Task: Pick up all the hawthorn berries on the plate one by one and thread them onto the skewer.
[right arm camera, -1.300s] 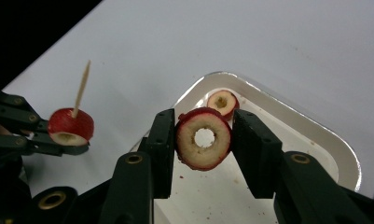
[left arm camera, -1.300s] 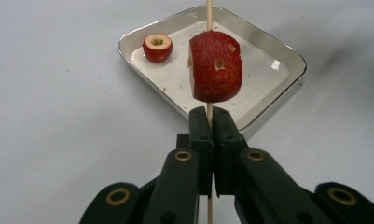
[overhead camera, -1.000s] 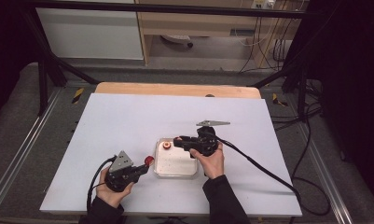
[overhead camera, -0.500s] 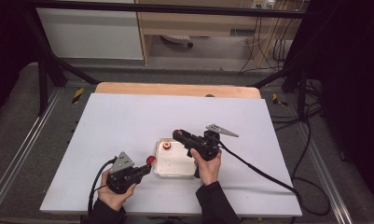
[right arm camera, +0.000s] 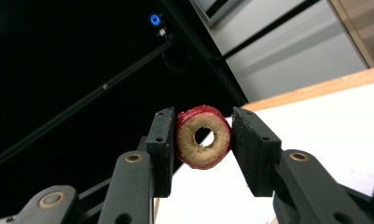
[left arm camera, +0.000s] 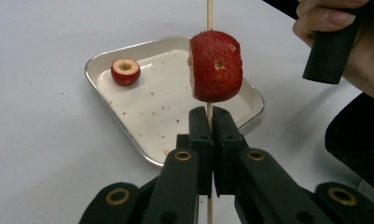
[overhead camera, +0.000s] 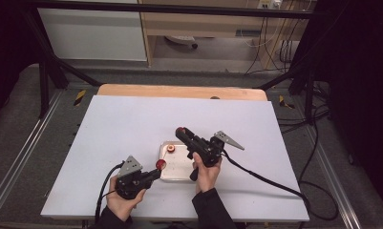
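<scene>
My left gripper (left arm camera: 208, 122) (overhead camera: 154, 172) is shut on a thin wooden skewer (left arm camera: 209, 14) that stands upright through a red cored fruit piece (left arm camera: 216, 66) (overhead camera: 161, 164) just above its jaws. Behind it a metal tray (left arm camera: 128, 137) (overhead camera: 175, 176) holds another red cored fruit (left arm camera: 125, 71) (overhead camera: 170, 149) at its far corner. My right gripper (right arm camera: 203, 142) (overhead camera: 181, 132) is lifted above the tray's far end and tilted upward, shut on a red fruit ring (right arm camera: 204, 136) whose pale cut face and centre hole face the camera.
The tray lies on a white tabletop (overhead camera: 122, 124) with a wooden strip (overhead camera: 179, 91) along the far edge. Black cables (overhead camera: 265, 179) trail from both grippers. A dark frame and shelving stand beyond the table.
My right gripper has swung from pointing left over the tray to pointing up and away, rising with the fruit ring. The left gripper with the skewer has shifted slightly.
</scene>
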### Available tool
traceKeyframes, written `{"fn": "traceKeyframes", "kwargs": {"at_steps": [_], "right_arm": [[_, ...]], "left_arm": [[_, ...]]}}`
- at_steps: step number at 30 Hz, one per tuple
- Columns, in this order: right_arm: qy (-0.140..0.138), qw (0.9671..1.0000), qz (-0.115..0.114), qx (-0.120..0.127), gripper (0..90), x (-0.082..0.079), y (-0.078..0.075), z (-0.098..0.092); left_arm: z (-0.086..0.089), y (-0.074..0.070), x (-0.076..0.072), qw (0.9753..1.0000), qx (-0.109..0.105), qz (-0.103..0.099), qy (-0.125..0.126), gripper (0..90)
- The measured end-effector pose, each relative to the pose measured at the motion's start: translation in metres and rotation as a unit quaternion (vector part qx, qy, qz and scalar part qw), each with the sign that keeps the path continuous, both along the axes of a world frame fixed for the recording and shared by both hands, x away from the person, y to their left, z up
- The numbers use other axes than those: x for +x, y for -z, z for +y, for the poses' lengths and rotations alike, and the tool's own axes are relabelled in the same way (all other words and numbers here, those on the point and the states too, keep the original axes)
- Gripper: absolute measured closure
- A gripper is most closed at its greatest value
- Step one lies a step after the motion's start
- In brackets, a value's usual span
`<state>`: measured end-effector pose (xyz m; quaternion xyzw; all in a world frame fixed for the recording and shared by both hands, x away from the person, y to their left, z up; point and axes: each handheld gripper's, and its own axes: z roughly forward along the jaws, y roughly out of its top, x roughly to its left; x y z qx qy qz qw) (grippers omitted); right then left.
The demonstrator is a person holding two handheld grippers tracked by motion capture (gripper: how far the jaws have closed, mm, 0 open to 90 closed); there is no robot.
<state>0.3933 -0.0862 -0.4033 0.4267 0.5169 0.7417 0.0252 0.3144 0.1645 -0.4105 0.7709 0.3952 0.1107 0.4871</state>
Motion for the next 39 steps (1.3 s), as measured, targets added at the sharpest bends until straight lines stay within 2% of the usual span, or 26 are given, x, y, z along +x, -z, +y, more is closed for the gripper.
{"fn": "traceKeyframes", "kwargs": {"at_steps": [10,16,39], "right_arm": [[0.014,0.999,-0.035,0.025,61.2,-0.003,0.001,0.001],[0.018,0.9979,-0.05,0.037,61.2,-0.004,0.002,0.001],[0.014,0.9974,-0.054,0.045,61.2,-0.005,0.003,0.002]], "left_arm": [[-0.016,-0.007,0.0,0.9994,-0.027,0.021,0.003,87.8],[-0.02,-0.009,0.002,0.9992,-0.029,0.026,0.001,87.8],[-0.025,-0.01,0.006,0.9991,-0.035,0.024,-0.003,87.8]]}}
